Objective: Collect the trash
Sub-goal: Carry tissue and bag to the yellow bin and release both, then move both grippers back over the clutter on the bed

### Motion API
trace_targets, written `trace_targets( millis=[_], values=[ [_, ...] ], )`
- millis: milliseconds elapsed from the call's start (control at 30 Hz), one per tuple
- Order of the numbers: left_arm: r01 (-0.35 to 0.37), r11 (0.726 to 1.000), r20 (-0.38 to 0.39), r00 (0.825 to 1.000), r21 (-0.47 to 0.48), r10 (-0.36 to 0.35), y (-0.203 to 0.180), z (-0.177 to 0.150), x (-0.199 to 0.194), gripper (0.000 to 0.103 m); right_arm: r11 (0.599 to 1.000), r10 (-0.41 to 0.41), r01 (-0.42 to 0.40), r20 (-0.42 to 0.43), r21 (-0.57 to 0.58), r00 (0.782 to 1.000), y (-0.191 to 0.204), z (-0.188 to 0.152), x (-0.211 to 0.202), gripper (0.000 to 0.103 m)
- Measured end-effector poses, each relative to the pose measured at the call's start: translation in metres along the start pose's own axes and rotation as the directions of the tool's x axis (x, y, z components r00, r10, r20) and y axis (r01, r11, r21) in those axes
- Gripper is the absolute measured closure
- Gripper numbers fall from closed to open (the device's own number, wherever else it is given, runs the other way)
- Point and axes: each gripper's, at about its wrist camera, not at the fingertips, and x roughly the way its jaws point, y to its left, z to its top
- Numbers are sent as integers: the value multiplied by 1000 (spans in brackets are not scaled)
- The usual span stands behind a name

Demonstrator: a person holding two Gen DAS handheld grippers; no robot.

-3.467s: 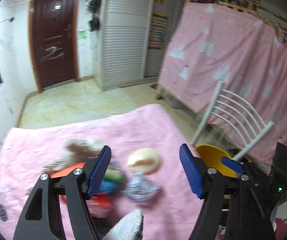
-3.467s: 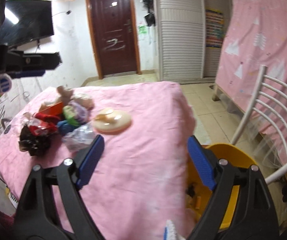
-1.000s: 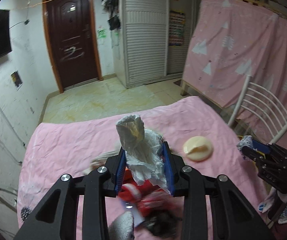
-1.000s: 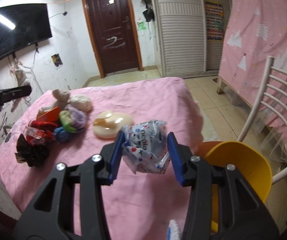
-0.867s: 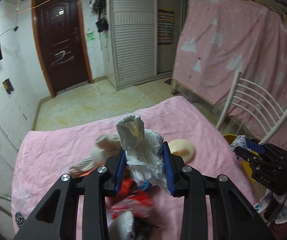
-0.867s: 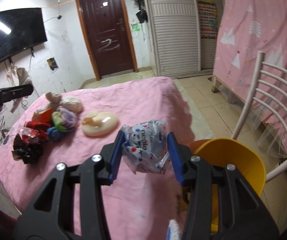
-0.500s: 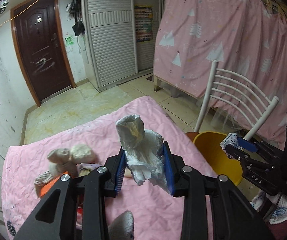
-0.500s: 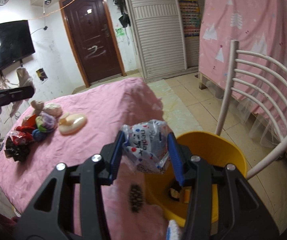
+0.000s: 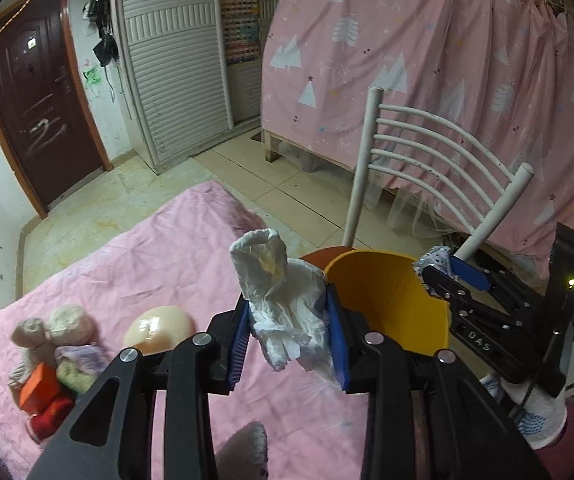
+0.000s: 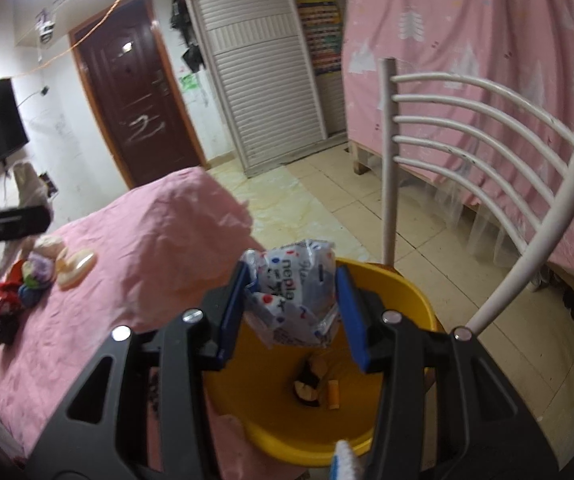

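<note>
My left gripper (image 9: 289,340) is shut on a crumpled white paper wad (image 9: 283,300), held over the pink table's right edge, just left of the yellow bin (image 9: 395,304). In the right wrist view my right gripper (image 10: 293,316) is shut on a printed plastic wrapper (image 10: 297,288) and hangs above the open yellow bin (image 10: 415,300), which holds a few scraps (image 10: 315,388) at its bottom. The right gripper (image 9: 443,276) also shows in the left wrist view, beyond the bin's rim. The left gripper (image 10: 3,226) shows as a dark bar at the left edge of the right wrist view.
A pile of trash (image 9: 53,364) and a cream dish-like piece (image 9: 159,330) lie on the pink cloth (image 9: 147,256). A white metal chair (image 10: 467,152) stands right behind the bin. A pink curtain (image 9: 447,60) closes the right side; tiled floor (image 10: 307,192) lies beyond.
Both grippers have swung right from over the table toward the bin, each still gripping its piece. The right one now hangs over the bin's mouth, and the trash pile has slid to the left.
</note>
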Motion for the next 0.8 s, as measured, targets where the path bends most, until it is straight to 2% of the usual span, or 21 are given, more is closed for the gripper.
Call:
trace_targets(
  millis=[100, 233, 367, 467, 533, 633, 800],
  values=[
    [29, 1000, -14, 999, -9, -29, -15, 5, 15, 78, 1000, -11, 11, 4, 12, 1000, -7, -1, 6, 58],
    [60, 998, -30, 998, -18, -60, -31, 12, 34, 78, 999, -29, 29, 19, 18, 999, -14, -1, 10, 46],
    [79, 997, -43, 996, -22, -80, -48, 17, 52, 78, 999, -32, 31, 23, 21, 999, -19, -3, 11, 41],
    [86, 996, -50, 995, -13, -86, -58, 19, 61, 71, 999, -34, 34, 21, 20, 999, -22, -5, 9, 41],
    [93, 996, -53, 994, -9, -93, -63, 19, 64, 60, 999, -39, 38, 15, 16, 999, -23, -6, 9, 41],
    [99, 995, -50, 994, -6, -99, -68, 19, 67, 49, 998, -55, 55, 12, 10, 998, -23, -6, 8, 41],
    [96, 995, -42, 994, -9, -97, -65, 17, 63, 47, 995, -96, 97, 16, -11, 995, -18, -4, 1, 39]
  ],
)
